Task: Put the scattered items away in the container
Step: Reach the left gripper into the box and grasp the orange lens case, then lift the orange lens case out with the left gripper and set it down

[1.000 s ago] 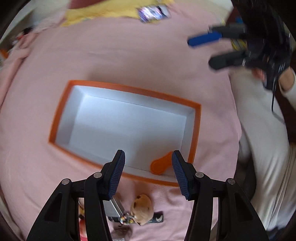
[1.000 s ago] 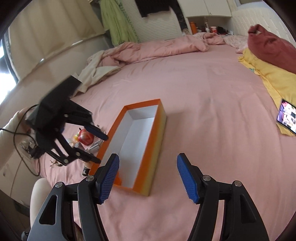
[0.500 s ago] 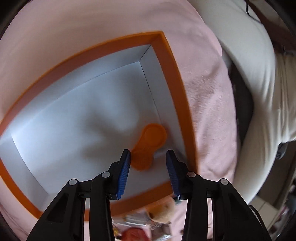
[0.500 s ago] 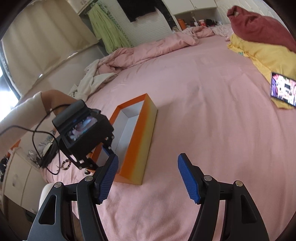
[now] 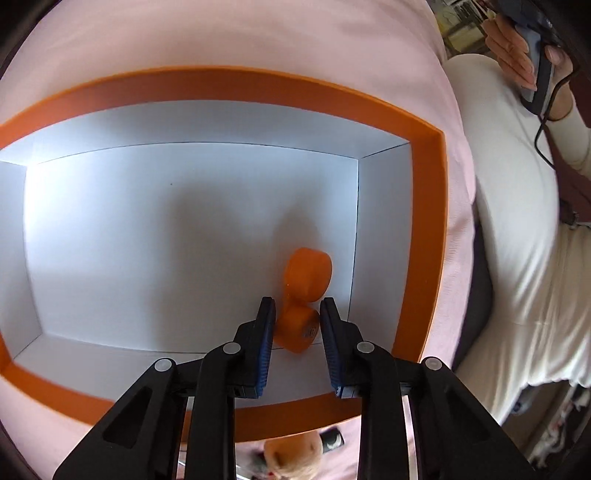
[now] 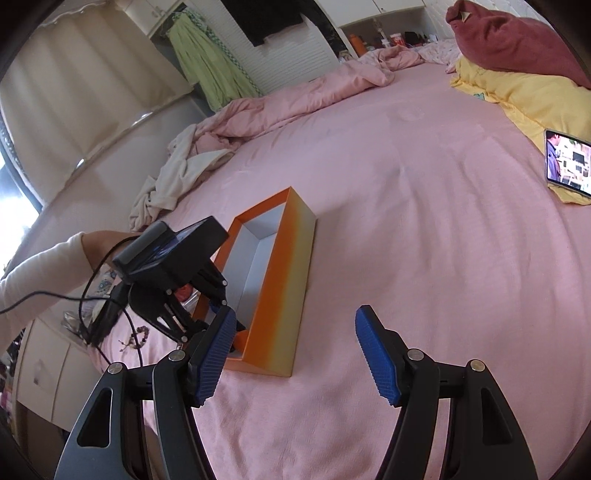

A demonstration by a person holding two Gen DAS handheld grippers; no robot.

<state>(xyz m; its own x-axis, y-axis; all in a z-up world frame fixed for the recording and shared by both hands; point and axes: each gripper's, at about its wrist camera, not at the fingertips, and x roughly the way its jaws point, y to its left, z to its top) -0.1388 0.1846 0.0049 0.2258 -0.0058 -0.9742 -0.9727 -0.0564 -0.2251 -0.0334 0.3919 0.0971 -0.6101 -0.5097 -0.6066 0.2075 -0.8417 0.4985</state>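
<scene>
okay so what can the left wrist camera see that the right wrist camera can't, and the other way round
Only the left wrist view shows the orange piece on the box's white floor, standing between the left gripper's closing jaws, and small toys just outside the near wall.

Only the right wrist view shows the open, empty right gripper, the phone, the yellow blanket and the green garment.

Both show the orange box and the pink bedspread.

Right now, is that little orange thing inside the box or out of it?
Inside. The orange piece lies on the white floor of the orange-rimmed box, near a corner, between the fingers of the closing left claw.
</scene>
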